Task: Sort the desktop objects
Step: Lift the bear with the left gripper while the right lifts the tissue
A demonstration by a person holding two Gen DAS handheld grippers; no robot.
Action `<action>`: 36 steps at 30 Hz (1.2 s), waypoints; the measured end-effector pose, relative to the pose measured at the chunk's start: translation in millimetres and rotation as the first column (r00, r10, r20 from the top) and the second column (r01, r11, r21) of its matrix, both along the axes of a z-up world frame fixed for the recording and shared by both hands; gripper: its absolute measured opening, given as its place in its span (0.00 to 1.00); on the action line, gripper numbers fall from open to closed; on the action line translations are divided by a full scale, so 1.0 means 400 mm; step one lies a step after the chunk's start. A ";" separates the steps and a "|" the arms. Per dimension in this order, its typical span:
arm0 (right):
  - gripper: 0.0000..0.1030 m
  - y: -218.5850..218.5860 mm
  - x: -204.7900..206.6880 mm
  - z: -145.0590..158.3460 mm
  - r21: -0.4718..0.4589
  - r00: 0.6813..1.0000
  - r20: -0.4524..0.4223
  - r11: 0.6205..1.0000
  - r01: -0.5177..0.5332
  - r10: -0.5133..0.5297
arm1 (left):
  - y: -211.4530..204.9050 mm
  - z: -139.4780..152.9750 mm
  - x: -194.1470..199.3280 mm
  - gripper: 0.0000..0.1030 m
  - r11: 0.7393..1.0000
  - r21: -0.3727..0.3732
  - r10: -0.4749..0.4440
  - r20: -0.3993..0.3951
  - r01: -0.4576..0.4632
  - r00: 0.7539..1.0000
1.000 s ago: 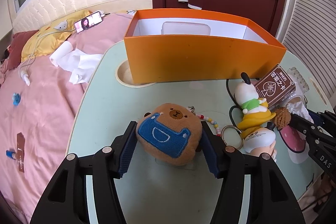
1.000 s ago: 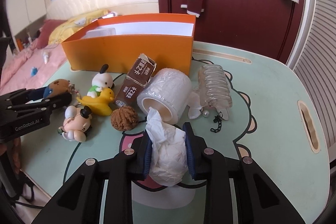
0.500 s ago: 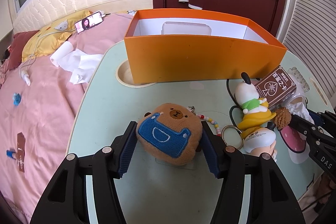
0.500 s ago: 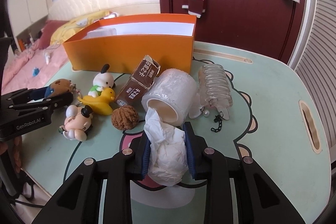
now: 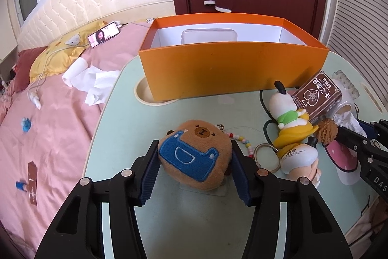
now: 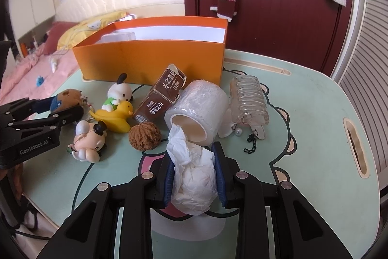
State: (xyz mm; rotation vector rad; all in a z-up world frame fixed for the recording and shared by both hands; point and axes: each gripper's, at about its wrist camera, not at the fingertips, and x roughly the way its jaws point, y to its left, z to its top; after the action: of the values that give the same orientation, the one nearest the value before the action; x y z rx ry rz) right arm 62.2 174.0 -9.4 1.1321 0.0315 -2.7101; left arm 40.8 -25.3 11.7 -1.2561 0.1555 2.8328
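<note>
two grippers work over a pale green table (image 6: 315, 98) printed with a cartoon bear. the left gripper (image 5: 195, 162) has its blue pads on either flank of a brown bear plush (image 5: 194, 154) with a blue bib, and its jaws are closing on the toy, which lies on the tabletop with a beaded charm strap (image 5: 238, 138) trailing off its right side. the right gripper (image 6: 194, 175) is clamped narrowly on a crumpled white tissue wad (image 6: 194, 183), the paper bulging above and below the pads.

just ahead of the tissue lies a roll of clear film (image 6: 198, 111) on its side, its open core facing the camera, the tip of the tissue touching it. a brown walnut-like ball (image 6: 144, 136) sits to its left, and a brown card box (image 6: 161, 96) leans behind it. a white dog figure (image 6: 118, 95) rides a yellow duck (image 6: 115, 117), and a pale figurine with a black hat (image 6: 88, 140) lies beside them. a clear ribbed plastic piece (image 6: 249, 98) with a small black chain (image 6: 251, 143) rests right of the roll.

an open orange box (image 5: 232, 69) stands at the far edge of the table, a clear plastic container (image 5: 208, 35) inside it. a pink-sheeted bed (image 5: 48, 113) lies left of the table, with a lit phone (image 5: 103, 34) on it.
</note>
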 end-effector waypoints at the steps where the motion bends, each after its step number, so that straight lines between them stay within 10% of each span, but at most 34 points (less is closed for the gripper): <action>1: 0.26 -0.001 0.002 0.001 -0.001 1.000 -0.001 1.000 0.000 0.000 | -0.002 0.001 0.000 0.54 1.000 0.005 0.002 0.001 -0.002 1.000; 10: 0.25 0.001 0.028 0.034 -0.018 0.997 -0.083 1.000 -0.009 0.007 | -0.007 0.049 0.033 0.53 1.000 0.018 0.015 -0.122 -0.013 0.992; 17: 0.25 -0.013 0.099 0.107 -0.047 0.950 -0.308 0.997 -0.067 0.050 | -0.005 0.140 0.113 0.53 0.996 0.072 -0.019 -0.375 0.049 0.927; 36: 0.25 -0.039 0.099 0.098 -0.018 0.953 -0.293 0.996 -0.092 0.083 | 0.005 0.129 0.102 0.53 0.995 0.076 -0.035 -0.342 0.065 0.939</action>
State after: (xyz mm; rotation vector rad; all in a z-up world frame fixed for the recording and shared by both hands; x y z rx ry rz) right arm 101.9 158.4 29.8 0.6954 0.0814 -2.7614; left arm 81.5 -23.3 63.3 -0.7255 0.0716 2.9510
